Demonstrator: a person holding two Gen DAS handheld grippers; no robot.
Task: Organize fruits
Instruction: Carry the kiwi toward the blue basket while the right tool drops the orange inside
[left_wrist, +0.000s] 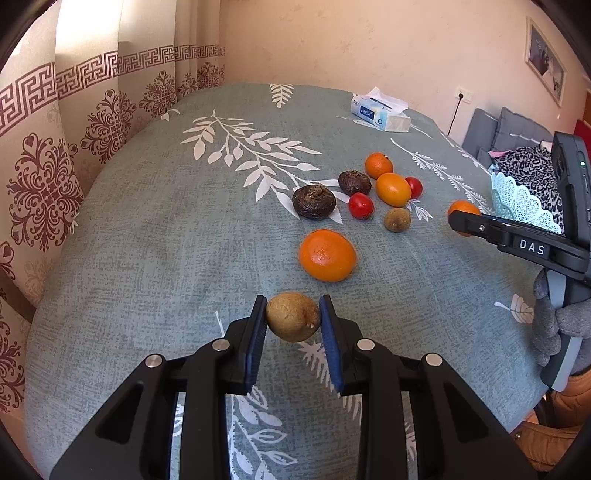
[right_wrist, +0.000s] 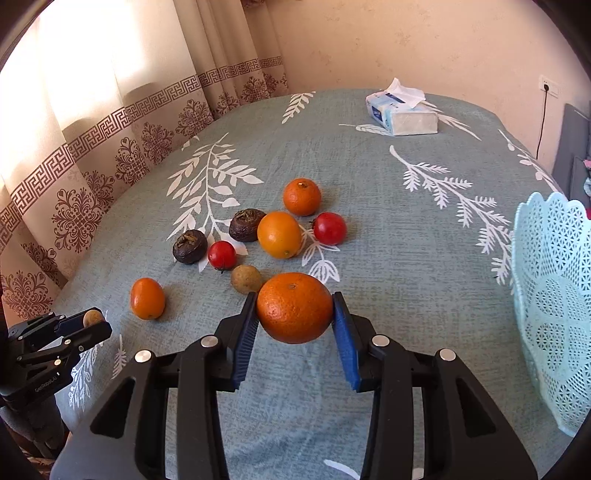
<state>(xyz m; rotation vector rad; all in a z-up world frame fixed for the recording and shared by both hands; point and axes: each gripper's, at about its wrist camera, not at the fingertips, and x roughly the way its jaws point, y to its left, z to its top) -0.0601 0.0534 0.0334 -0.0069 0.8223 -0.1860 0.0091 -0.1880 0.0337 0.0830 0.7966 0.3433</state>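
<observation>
My left gripper (left_wrist: 293, 314) is shut on a small tan longan (left_wrist: 293, 316), held above the table; it also shows at the left of the right wrist view (right_wrist: 92, 319). My right gripper (right_wrist: 295, 308) is shut on an orange (right_wrist: 294, 307) and holds it above the cloth; in the left wrist view it is at the right edge (left_wrist: 466, 221). On the grey-green tablecloth (left_wrist: 184, 258) lie loose fruits: oranges (left_wrist: 327, 254) (right_wrist: 279, 234) (right_wrist: 302, 196), two red tomatoes (right_wrist: 221, 254) (right_wrist: 330, 228), two dark water chestnuts (right_wrist: 190, 246) (right_wrist: 246, 224) and another longan (right_wrist: 246, 279).
A pale blue lattice basket (right_wrist: 554, 295) stands at the table's right edge. A tissue box (right_wrist: 402, 114) sits at the far side. Patterned curtains (left_wrist: 55, 166) hang along the left. A sofa with clothes (left_wrist: 517, 147) is beyond the table at right.
</observation>
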